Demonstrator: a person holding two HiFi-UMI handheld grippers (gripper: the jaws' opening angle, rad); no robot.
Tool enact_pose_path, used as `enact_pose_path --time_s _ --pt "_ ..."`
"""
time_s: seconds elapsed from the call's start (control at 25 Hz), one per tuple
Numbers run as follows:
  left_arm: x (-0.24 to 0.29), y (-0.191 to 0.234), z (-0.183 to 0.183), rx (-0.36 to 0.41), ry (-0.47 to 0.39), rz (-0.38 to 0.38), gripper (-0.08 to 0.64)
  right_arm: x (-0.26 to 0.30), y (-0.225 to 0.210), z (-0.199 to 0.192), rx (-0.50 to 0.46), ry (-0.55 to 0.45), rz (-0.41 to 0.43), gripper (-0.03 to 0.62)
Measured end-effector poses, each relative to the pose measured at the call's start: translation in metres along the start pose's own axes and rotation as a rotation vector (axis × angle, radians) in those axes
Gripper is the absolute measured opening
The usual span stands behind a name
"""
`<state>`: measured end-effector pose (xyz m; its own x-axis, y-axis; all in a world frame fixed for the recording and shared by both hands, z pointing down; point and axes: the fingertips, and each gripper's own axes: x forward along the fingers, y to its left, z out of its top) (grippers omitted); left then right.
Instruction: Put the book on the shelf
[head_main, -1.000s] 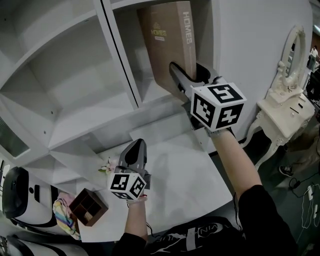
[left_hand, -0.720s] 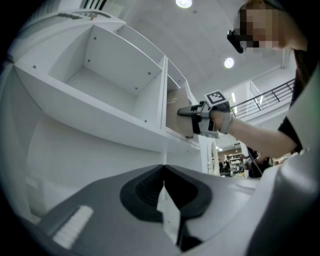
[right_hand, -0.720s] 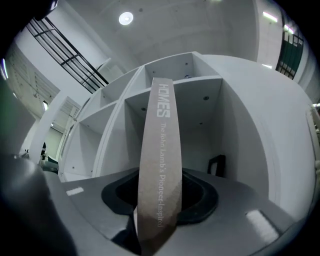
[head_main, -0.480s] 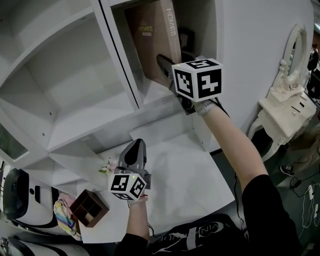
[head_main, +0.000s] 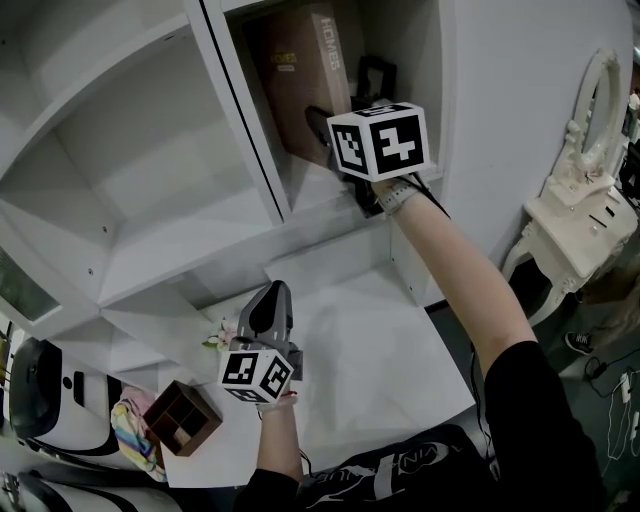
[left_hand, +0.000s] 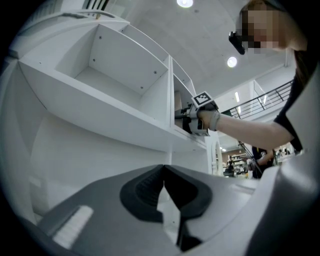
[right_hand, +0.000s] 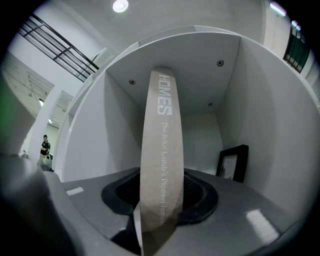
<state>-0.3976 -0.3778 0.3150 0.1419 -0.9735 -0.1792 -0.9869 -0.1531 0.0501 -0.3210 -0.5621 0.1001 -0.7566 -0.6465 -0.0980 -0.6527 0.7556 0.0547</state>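
Left claw (left_hand: 164, 175) closed; right claw (right_hand: 160, 197) clamped

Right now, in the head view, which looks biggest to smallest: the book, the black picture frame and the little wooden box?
1. book, clearly the largest.
2. wooden box.
3. picture frame.
The frame stands farther from the camera and is partly hidden, while the box is nearer, so the order of the last two is unsure.

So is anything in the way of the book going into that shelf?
Nothing visible blocks it. The book, clamped in the right gripper, stands upright inside the shelf compartment, with bare space behind it. A black picture frame stands in the back right corner, off to the book's side, not in its path.
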Motion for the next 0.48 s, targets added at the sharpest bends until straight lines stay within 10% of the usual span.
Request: enact_pose_path --time_s 0.48 --pt "0.006 -0.002 -0.003 -0.002 0.002 -0.002 0.000 0.020 -0.001 -0.003 -0.020 0.030 -0.022 0.181"
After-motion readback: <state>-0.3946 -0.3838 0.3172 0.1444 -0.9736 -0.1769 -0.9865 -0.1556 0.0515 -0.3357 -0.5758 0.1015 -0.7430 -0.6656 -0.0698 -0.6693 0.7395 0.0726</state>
